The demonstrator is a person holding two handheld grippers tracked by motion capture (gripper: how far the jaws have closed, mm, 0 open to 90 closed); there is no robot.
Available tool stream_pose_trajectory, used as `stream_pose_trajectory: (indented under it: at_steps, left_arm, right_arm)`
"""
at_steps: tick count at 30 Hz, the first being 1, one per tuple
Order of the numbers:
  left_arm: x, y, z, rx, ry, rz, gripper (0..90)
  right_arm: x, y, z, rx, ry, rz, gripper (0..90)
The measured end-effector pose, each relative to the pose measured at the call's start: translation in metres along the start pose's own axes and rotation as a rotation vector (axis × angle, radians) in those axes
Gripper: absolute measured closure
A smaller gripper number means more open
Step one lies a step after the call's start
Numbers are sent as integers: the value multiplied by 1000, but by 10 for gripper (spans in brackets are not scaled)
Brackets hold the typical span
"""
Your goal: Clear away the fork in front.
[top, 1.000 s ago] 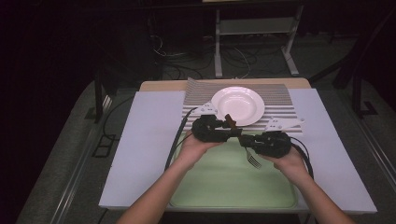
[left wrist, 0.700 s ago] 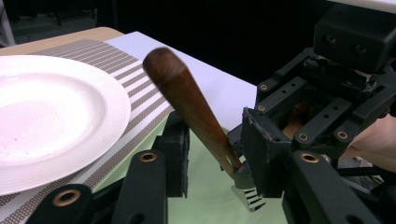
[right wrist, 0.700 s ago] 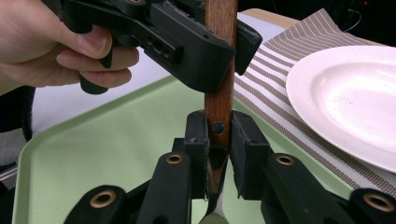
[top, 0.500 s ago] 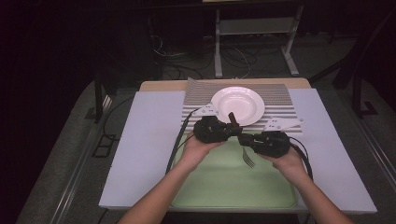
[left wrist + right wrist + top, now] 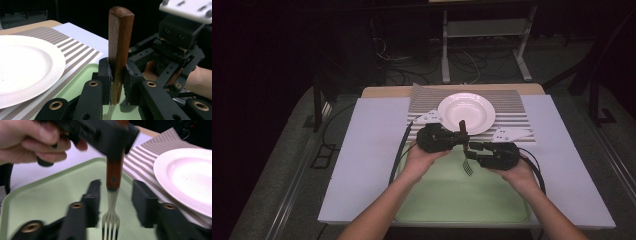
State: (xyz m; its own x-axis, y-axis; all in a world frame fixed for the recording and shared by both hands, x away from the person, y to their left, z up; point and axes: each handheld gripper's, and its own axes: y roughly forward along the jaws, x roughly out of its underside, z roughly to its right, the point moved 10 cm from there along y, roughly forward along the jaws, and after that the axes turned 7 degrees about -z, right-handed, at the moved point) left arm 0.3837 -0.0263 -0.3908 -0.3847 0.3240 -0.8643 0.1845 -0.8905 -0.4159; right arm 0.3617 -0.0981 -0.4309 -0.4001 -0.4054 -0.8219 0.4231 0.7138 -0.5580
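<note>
A fork with a wooden handle [image 5: 120, 50] hangs upright, tines [image 5: 468, 167] down, over the far edge of a green tray [image 5: 462, 200]. My left gripper [image 5: 117, 72] is shut on the handle, which sticks up above its jaws [image 5: 463, 127]. In the right gripper view the fork's metal neck [image 5: 111, 200] hangs between the jaws of my right gripper [image 5: 116, 190], which is open and not touching it. Seen from above, the left gripper [image 5: 439, 138] and right gripper [image 5: 494, 155] sit close together.
A white plate [image 5: 466, 112] rests on a striped placemat [image 5: 512, 107] just beyond the tray. A white board [image 5: 362, 150] covers the table on both sides. A hand [image 5: 32, 140] holds the left gripper body [image 5: 100, 132].
Little differs. Both grippers stay close together over the tray's far edge with the fork between them; the right gripper has edged slightly left.
</note>
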Motion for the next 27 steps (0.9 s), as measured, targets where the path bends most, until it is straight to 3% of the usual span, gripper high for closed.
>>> stream_pose_trajectory:
  at_steps: [3,4,11,18,27]
  left_arm:
    - [0,-5,-4,-16,4,-2,776]
    - [1,-9,-6,-13,6,-2,777]
    - [3,-15,-4,1,30,-21,777]
    - [4,-26,-4,14,58,-47,777]
    - [12,-52,1,9,93,-75,775]
  right_arm:
    - [5,0,1,-20,14,-15,390]
    - [9,-1,7,20,19,-24,327]
    - [12,-10,17,37,47,1,142]
    - [26,-24,31,63,70,21,56]
    - [52,-40,39,97,71,13,34]
